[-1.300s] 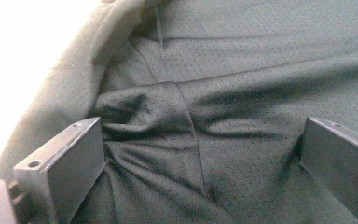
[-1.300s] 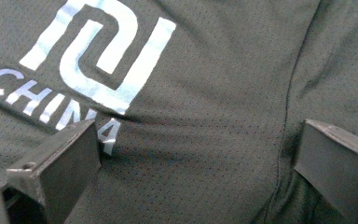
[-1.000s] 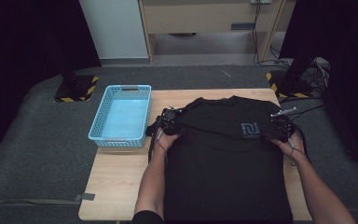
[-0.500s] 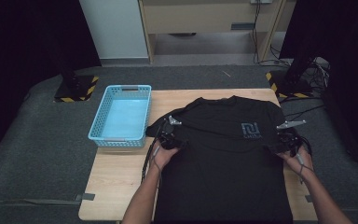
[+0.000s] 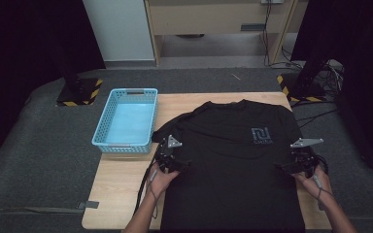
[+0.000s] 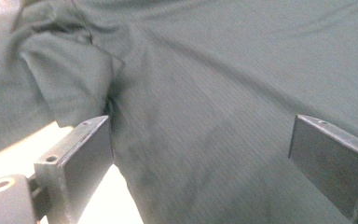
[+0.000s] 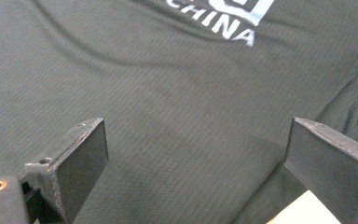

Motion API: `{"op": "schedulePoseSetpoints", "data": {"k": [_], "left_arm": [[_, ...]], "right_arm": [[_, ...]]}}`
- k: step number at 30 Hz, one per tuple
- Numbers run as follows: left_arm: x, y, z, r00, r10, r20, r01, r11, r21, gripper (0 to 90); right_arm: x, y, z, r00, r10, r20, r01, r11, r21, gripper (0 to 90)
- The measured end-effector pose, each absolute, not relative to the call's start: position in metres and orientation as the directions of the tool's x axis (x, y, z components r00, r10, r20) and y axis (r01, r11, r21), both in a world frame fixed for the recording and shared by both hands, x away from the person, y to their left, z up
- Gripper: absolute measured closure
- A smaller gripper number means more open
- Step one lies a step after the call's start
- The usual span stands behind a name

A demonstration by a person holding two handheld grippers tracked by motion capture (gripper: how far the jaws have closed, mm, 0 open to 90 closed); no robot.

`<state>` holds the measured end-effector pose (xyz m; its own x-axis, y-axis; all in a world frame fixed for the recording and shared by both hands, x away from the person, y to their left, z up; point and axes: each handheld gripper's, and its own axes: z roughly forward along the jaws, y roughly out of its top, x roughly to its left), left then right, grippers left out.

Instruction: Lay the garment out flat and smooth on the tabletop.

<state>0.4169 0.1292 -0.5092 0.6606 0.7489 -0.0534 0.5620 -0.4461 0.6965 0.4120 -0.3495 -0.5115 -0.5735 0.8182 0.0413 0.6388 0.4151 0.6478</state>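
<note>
1. Grey carpeted floor [image 5: 39, 160] all round, dark curtains at both sides, pale cabinet at the back; wooden table [image 5: 121, 194] in the middle.
2. Far left on the table: light blue basket [image 5: 126, 121], standing just beside the shirt's left sleeve, nothing visible inside.
3. Spread flat across most of the table: black T-shirt [image 5: 233, 170], collar toward the far edge, white logo with the word "CHINA" on the chest [image 7: 228, 18], hem hanging over the near edge.
4. Left gripper [image 5: 175, 165] held in the left hand [image 5: 159, 179], resting at the shirt's left side seam just below the sleeve. Seen in the left gripper view [image 6: 200, 154]: jaws spread wide, cloth passing between them but not pinched; bunched sleeve [image 6: 70, 84] up at left, a strip of bare tabletop beside the left jaw.
5. Right gripper [image 5: 294, 167] held in the right hand [image 5: 318, 182], at the shirt's right edge — level with the left one, the two well apart. Seen in the right gripper view [image 7: 198, 154]: jaws also wide apart, over smooth fabric below the logo, gripping nothing; a corner of tabletop near the right jaw.
</note>
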Motion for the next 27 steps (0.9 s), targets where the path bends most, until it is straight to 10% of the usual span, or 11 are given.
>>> {"op": "schedulePoseSetpoints", "data": {"k": [27], "left_arm": [[0.358, 0.158, -0.511, 0.652, 0.758, -0.038, 0.538, -0.426, 0.728, 5.9]], "right_arm": [[0.345, -0.377, -0.519, -0.556, 0.831, 0.041, 0.627, 0.387, 0.676, 6.5]]}}
